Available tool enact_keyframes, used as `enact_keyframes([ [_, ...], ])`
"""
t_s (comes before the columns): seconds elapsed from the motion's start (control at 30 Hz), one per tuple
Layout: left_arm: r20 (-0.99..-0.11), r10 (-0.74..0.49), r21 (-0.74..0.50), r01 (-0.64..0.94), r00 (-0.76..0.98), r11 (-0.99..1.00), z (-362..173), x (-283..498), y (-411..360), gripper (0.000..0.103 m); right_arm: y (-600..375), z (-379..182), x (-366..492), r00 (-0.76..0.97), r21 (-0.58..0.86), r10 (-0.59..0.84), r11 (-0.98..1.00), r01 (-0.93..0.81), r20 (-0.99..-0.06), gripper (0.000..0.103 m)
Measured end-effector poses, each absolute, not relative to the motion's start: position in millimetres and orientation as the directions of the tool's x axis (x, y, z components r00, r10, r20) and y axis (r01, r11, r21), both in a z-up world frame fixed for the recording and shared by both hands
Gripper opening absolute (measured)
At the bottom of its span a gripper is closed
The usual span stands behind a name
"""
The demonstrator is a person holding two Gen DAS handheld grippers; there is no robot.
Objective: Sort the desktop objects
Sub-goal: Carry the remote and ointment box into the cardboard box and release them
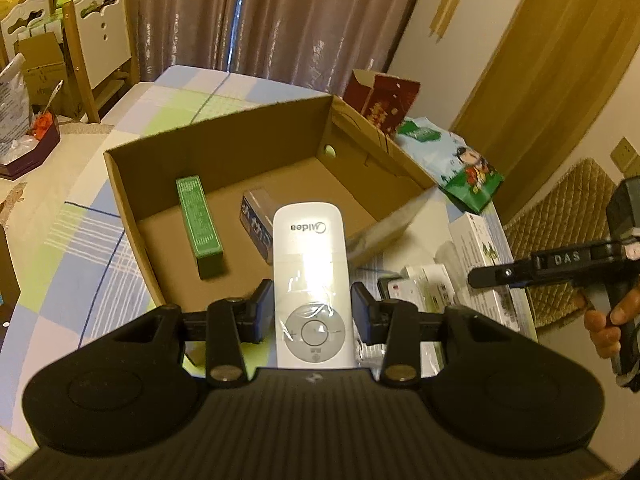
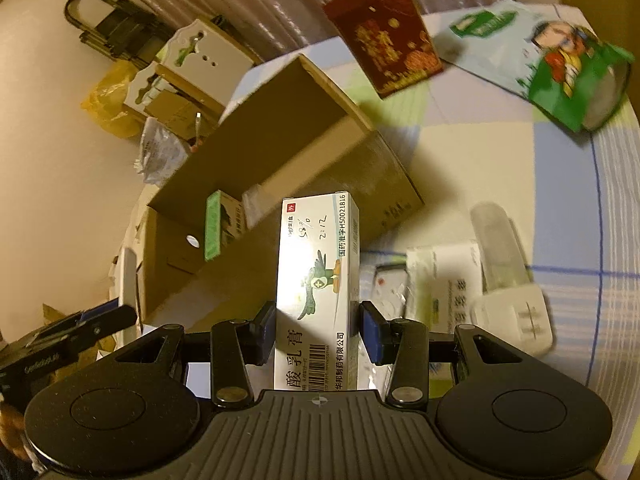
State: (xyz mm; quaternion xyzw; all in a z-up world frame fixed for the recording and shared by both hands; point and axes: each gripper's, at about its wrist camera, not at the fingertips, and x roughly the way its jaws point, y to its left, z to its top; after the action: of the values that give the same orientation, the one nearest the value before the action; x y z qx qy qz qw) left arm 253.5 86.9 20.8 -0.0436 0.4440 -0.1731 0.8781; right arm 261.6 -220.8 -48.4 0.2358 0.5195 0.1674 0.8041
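My left gripper (image 1: 312, 312) is shut on a white Midea remote (image 1: 310, 276) and holds it over the near edge of an open cardboard box (image 1: 224, 152). Inside the box lie a green carton (image 1: 199, 226) and a blue packet (image 1: 256, 224). My right gripper (image 2: 318, 332) is shut on a white ointment carton (image 2: 318, 280) with a green bird picture, held above the table to the right of the box (image 2: 280, 152). The right gripper also shows at the right edge of the left wrist view (image 1: 560, 264).
Right of the box lie white cartons and wrapped items (image 1: 472, 268), a green and white snack bag (image 1: 460, 164) and a red box (image 1: 380, 96). A white lidded tube (image 2: 508, 264) lies on the checked tablecloth (image 2: 480, 136). Chairs (image 1: 96, 36) stand at the far left.
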Motion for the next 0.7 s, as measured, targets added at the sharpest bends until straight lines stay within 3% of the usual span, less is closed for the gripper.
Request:
enact_keyframes([
  [0.4, -0.751, -0.273, -0.245, 0.131, 0.601, 0.961, 22, 344, 89, 0.036, -172, 6, 348, 0.469, 0.514, 0.56, 0.825, -0.237, -0.683, 0.043],
  [0.7, -0.847, -0.236, -0.311, -0.084, 0.477, 0.947, -46, 411, 92, 0.036, -139, -35, 412, 0.368, 0.471, 0.532, 0.847, -0.247, -0.763, 0.043],
])
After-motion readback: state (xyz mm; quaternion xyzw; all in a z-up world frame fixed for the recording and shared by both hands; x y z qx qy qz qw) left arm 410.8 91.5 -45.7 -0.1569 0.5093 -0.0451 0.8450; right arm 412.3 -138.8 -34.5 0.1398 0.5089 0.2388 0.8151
